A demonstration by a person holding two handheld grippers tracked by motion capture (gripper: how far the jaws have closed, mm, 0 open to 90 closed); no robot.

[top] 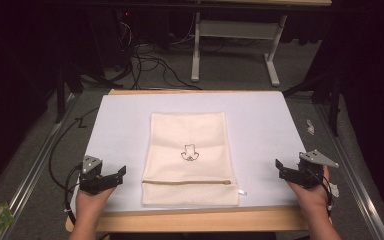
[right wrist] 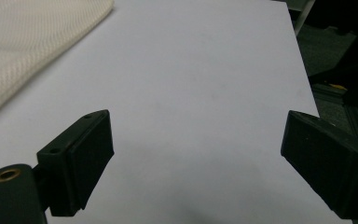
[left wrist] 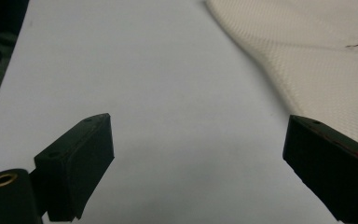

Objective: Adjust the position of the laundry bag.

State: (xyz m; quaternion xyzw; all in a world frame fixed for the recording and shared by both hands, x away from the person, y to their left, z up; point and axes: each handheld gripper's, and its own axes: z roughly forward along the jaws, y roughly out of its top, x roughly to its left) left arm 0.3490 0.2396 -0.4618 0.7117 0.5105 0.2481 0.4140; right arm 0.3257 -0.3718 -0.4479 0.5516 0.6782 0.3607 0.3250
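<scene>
Centrally, a cream mesh bag (top: 189,159) lay flat on the white mat (top: 260,125) that covered the wooden table (top: 205,220), its long side running away from the person. A small line drawing (top: 190,152) marked the bag's middle, and a zipper (top: 186,182) crossed it near the person's edge, with a white tab (top: 242,192) at the right end. The left gripper (top: 115,176) was held at the mat's near left corner, well apart from the bag, its jaws spread wide with nothing between them. In the left gripper view, the two black jaws of that gripper (left wrist: 198,161) framed bare mat, and the bag (left wrist: 317,60) lay beyond to the upper right. The right gripper (top: 281,170) was held at the mat's near right edge, likewise released and grasping nothing, pointing toward the bag. In the right gripper view, its gripper (right wrist: 196,158) stood over bare mat, with the bag (right wrist: 23,42) at the upper left. Cables (top: 150,62) lay on the floor beyond the table.
</scene>
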